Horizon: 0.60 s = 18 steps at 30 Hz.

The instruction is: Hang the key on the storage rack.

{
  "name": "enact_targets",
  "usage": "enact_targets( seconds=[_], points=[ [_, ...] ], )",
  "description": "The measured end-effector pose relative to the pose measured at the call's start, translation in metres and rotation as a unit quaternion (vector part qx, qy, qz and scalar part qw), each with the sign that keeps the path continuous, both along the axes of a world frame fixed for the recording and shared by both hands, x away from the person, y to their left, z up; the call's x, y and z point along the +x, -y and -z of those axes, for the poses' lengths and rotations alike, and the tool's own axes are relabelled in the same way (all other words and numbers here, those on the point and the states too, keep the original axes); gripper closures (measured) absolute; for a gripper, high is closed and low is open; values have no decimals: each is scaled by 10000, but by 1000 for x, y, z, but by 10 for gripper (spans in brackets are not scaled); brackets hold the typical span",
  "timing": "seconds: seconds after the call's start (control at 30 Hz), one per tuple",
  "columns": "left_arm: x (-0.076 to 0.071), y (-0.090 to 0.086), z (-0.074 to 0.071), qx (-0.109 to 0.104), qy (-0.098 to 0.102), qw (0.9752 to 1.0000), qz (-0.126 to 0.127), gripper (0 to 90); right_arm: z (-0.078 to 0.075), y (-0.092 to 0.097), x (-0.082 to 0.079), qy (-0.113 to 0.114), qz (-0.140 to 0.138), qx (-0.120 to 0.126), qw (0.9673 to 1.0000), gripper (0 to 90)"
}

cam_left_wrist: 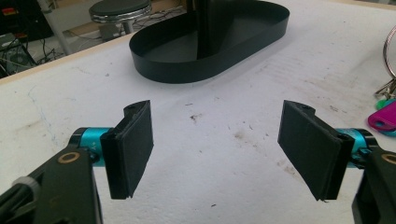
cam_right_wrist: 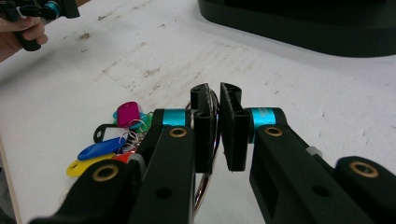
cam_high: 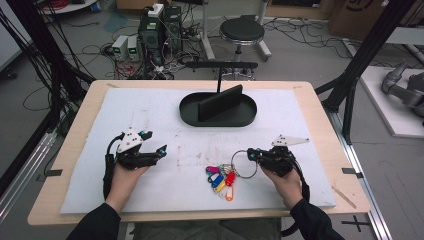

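A bunch of coloured key tags (cam_high: 220,180) on a large metal key ring (cam_high: 245,176) lies on the white mat near the front, right of centre. My right gripper (cam_high: 251,154) reaches it from the right. In the right gripper view my right gripper (cam_right_wrist: 218,126) has its pads almost together with the ring's wire (cam_right_wrist: 214,122) between them, and the tags (cam_right_wrist: 107,140) lie to the left. My left gripper (cam_high: 156,141) rests at the front left, open with nothing between its pads (cam_left_wrist: 133,149). The left gripper (cam_left_wrist: 217,149) faces bare mat.
A black oval tray (cam_high: 200,122) with an upright dark panel (cam_high: 220,102) stands at the mat's back centre, its wall (cam_left_wrist: 154,65) ahead of the left gripper. A pink tag (cam_left_wrist: 383,119) shows at that view's right edge. Beyond the table are a stool (cam_high: 242,31) and cables.
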<state>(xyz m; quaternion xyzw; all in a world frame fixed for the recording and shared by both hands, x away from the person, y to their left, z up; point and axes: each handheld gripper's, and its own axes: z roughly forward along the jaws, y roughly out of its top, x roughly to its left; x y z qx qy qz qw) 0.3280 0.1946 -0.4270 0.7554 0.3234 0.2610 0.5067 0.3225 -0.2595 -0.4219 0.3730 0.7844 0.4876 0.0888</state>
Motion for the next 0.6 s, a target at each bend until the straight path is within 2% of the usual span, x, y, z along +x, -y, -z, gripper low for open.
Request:
enact_targets(
  seconds=[0.07, 0.27, 0.5, 0.6],
  points=[
    [0, 0, 0, 14, -3, 10000, -3, 266, 1, 1, 2, -146, -38, 44, 9999, 812],
    [-1, 1, 0, 38, 7, 10000, 14, 266, 2, 0, 3, -263, -24, 47, 9996, 859],
    [-2, 0, 0, 69, 10, 10000, 23, 266, -2, -2, 3, -220, -169, 47, 9996, 868],
    [-2, 0, 0, 55, 14, 10000, 20, 266, -7, -6, 2, -136, -281, 56, 9995, 872]
  ],
)
